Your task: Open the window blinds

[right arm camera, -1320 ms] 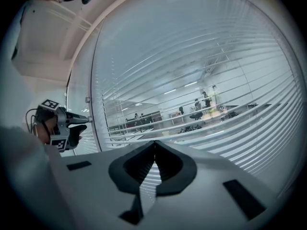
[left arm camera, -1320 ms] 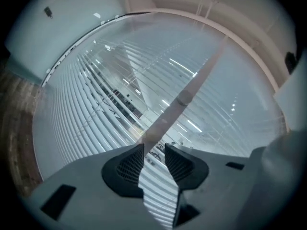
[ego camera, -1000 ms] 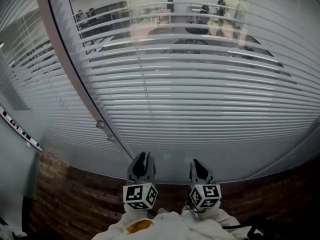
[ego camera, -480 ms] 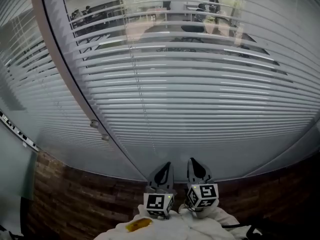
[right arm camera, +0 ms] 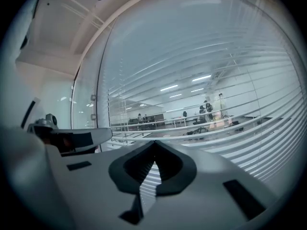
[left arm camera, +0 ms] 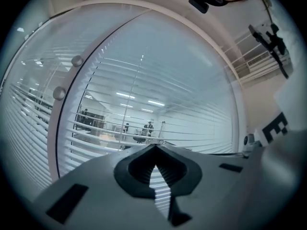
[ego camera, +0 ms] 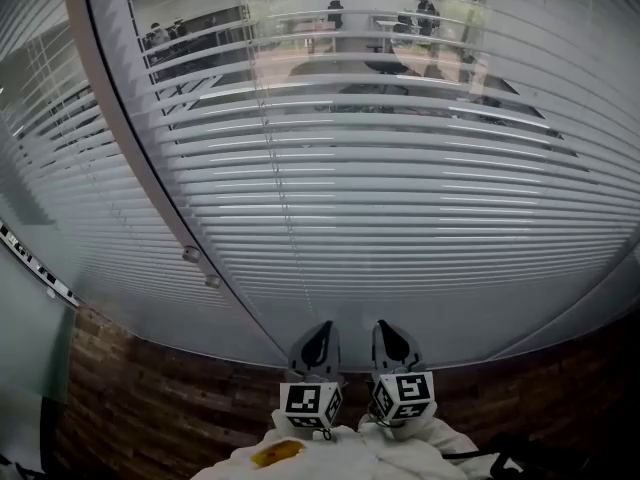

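Note:
The window blinds (ego camera: 400,208) hang as pale horizontal slats behind glass and fill most of the head view; an office shows through the gaps between the upper slats. A thin cord (ego camera: 283,198) runs down through the slats. My left gripper (ego camera: 321,326) and right gripper (ego camera: 384,325) sit side by side at the bottom centre, short of the glass and pointing at the lowest slats. Both are shut with nothing between the fingers. In the left gripper view the left gripper (left arm camera: 154,146) has its tips meeting in front of the blinds (left arm camera: 158,104). In the right gripper view the right gripper (right arm camera: 154,142) looks the same.
A pale curved frame post (ego camera: 140,148) with two round knobs (ego camera: 191,255) stands left of the blinds, with more slatted glass beyond it. A brick wall base (ego camera: 150,408) runs below the window. People (ego camera: 428,13) and desks are visible in the room behind the glass.
My left gripper has moved right and lower, coming to rest right beside the right gripper, and its jaws have gone from apart to shut. The right gripper has kept still.

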Demonstrator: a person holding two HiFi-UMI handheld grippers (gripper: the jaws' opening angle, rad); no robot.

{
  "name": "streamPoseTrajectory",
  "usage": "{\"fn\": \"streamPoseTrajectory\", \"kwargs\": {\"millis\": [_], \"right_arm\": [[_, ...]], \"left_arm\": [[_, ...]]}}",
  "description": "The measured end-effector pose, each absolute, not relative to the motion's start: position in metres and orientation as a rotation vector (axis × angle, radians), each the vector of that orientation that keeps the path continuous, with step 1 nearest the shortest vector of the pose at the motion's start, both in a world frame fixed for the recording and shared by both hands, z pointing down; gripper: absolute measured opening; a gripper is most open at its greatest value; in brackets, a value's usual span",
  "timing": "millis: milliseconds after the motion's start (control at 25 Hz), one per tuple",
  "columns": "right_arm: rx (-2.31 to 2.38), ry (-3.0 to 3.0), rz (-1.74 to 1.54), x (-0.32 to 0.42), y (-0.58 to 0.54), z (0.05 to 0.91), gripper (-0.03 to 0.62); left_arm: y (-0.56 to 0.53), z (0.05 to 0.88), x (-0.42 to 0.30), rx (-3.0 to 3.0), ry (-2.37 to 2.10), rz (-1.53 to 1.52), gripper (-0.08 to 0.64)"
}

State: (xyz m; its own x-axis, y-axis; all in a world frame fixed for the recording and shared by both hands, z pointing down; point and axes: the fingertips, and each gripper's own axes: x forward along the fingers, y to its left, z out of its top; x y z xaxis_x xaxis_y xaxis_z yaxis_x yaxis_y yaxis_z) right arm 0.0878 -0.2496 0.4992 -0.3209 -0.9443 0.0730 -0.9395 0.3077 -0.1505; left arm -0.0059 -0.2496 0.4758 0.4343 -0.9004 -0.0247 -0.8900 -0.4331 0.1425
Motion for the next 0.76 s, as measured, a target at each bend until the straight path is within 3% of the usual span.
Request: {"fn": "streamPoseTrajectory", "kwargs": {"millis": [760], "right_arm": [[-1.821,2.514,-0.258,0.073,-0.270,0.485,0.011]], "left_arm": [[-0.268,0.467,-0.010,2.584,-1.556,-0.102,0.000]]}}
